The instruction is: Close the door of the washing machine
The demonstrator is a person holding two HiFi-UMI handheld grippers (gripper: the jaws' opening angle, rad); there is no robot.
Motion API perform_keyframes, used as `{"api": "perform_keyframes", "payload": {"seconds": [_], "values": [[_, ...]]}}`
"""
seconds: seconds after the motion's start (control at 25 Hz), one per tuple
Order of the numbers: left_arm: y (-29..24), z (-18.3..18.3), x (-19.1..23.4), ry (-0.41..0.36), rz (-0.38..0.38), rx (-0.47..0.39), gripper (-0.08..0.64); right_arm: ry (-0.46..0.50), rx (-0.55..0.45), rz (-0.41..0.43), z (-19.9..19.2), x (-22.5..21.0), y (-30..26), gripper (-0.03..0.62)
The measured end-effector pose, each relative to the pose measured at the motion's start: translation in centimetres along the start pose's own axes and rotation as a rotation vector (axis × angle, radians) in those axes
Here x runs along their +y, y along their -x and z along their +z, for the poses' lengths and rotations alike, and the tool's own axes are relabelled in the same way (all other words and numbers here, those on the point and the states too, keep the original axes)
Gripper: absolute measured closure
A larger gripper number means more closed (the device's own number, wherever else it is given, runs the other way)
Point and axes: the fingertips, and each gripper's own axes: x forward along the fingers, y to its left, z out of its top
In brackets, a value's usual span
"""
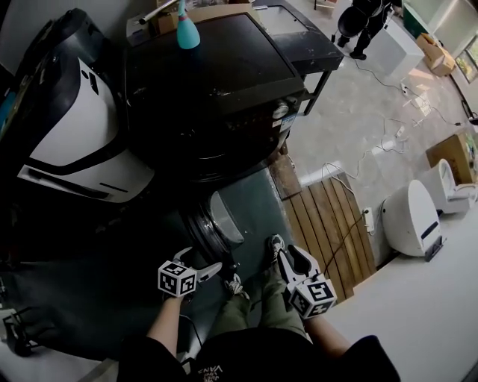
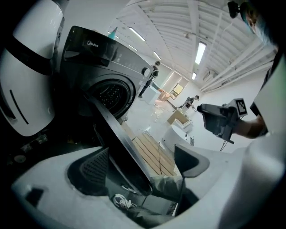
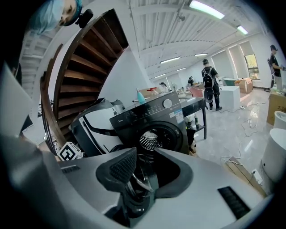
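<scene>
Approach step: the door (image 1: 216, 224) of the washing machine (image 1: 216, 89) stands open, swung toward the near side. The left tongs (image 1: 208, 270) are apart, straddling its edge without clamping; the right tongs (image 1: 287, 254) are apart, just right. Next, I'd guess: push the door far-ward until it latches.

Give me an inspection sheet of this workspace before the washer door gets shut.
Surface: grey floor; wooden slat platform by the machine.
Job's things: washing machine, door swung open.
Clutter: teal bottle on the machine's top.
Grippers: left hand-held gripper open, door edge between its jaws; right hand-held gripper open, empty.
Cables: white cables across the floor.
Surroundings: white appliance beside the machine; person far off.
</scene>
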Motion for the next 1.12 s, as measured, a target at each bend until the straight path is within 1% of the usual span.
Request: {"api": "perform_keyframes", "payload": {"seconds": [0.24,0.36,0.56,0.76,0.96,1.12], "values": [[-4.2,3.4,-2.6,0.017,-0.042,-0.010,0.098,-0.014,0.012,-0.004,2.2,-2.7,-1.0,0.480],[-6.2,5.1,-3.5,0.022,-0.060,-0.012,0.098,0.011,0.031,0.004,3.0,-4.2,-1.8,0.480],[-9.3,8.0,-4.4,0.015,-0.078,-0.017,0.103,0.034,0.054,0.023,4.5,-6.6,-3.6,0.480],[-11.8,11.0,-4.5,0.022,-0.077,-0.031,0.109,0.043,0.081,0.039,5.4,-8.7,-5.8,0.482],[-13.8,13.7,-3.7,0.045,-0.050,-0.069,0.160,0.056,0.135,0.057,5.2,-10.8,-8.4,0.482],[-15.3,15.7,-2.7,0.021,0.003,-0.095,0.235,0.076,0.183,0.084,4.9,-12.4,-10.7,0.483]]}}
